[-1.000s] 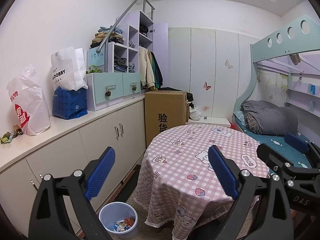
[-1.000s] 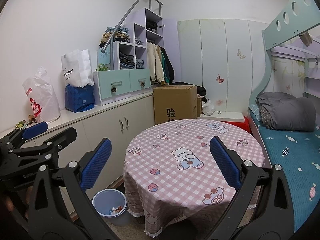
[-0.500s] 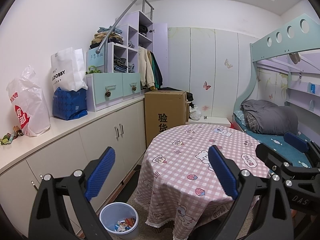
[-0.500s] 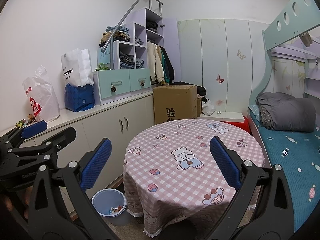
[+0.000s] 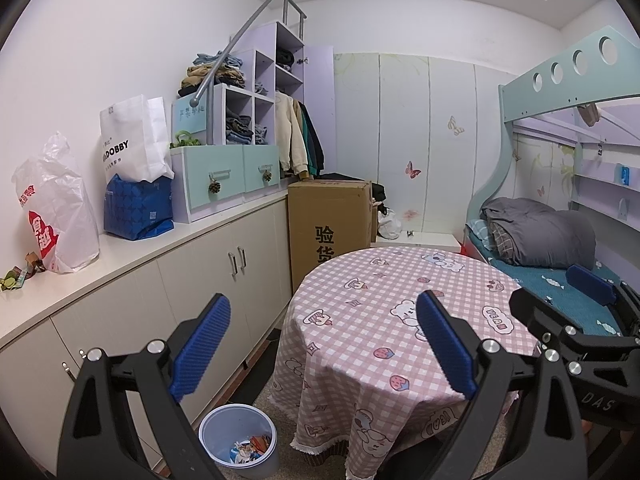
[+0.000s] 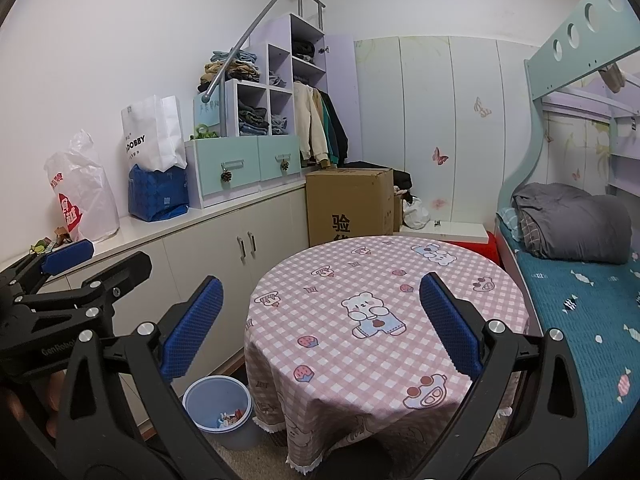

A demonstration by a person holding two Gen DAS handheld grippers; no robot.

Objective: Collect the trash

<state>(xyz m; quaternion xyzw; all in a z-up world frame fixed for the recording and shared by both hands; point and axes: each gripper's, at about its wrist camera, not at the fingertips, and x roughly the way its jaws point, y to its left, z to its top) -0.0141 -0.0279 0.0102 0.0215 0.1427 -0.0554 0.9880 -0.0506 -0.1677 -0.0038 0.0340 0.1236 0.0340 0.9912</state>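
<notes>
Left wrist view: I see my left claw (image 5: 322,344) spread wide with nothing between its blue ribbed pads (image 5: 200,344). It hangs above the near edge of the round worktop covered in a pink checked cartoon cloth (image 5: 400,320). The right claw (image 5: 560,304) shows at the right edge of this view, beside the left one.

In the right wrist view, I see the right claw (image 6: 318,324) equally wide apart and empty, over the same worktop (image 6: 384,296), whose cloth is bare.

The pale blue round plastic bin (image 5: 239,436) stands on the floor, just beside the worktop's left skirt and the white cabinet doors (image 5: 208,280). Crumpled colourful wrappers (image 5: 250,446) lie at its bottom. The bin (image 6: 218,404) sits low left in the right view.
</notes>
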